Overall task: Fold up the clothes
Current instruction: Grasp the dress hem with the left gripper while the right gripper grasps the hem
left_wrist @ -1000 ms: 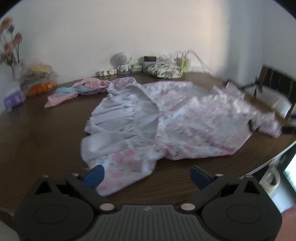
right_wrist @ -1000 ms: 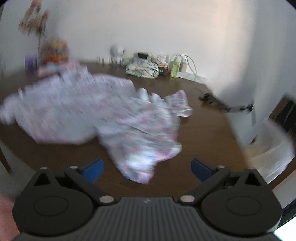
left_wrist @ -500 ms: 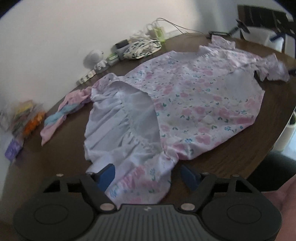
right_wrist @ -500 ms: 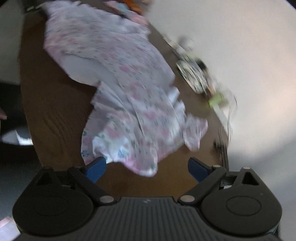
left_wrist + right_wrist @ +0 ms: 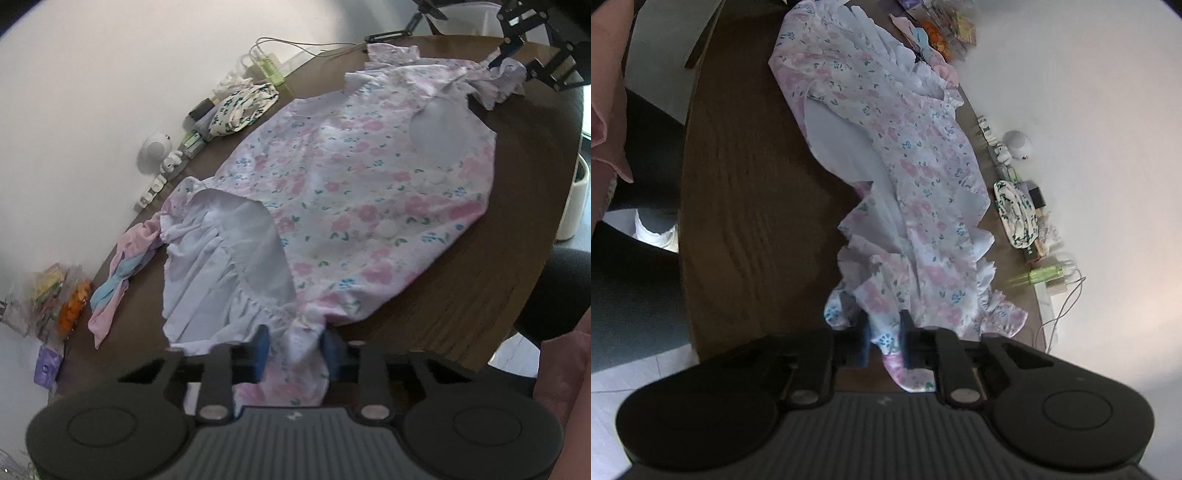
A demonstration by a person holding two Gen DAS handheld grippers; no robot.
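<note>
A pink floral dress [image 5: 354, 206] with a white lining lies spread across the dark wooden table [image 5: 461, 295]. My left gripper [image 5: 295, 345] is shut on the ruffled hem corner nearest me. My right gripper [image 5: 884, 341] is shut on the ruffled sleeve end of the same floral dress [image 5: 908, 177], and it shows in the left wrist view [image 5: 496, 61] at the far end of the dress. The cloth stretches flat between the two grippers.
A pink and blue garment [image 5: 118, 280] lies beside the dress. A folded floral cloth [image 5: 243, 107], a white round toy [image 5: 155, 151], a green bottle [image 5: 1043, 275], cables and snack bags [image 5: 62, 299] line the wall edge. The person's legs [image 5: 639, 177] stand by the table.
Both grippers were open above the dress; they have moved down to opposite ends and shut on the cloth. The dress now lies stretched out flatter.
</note>
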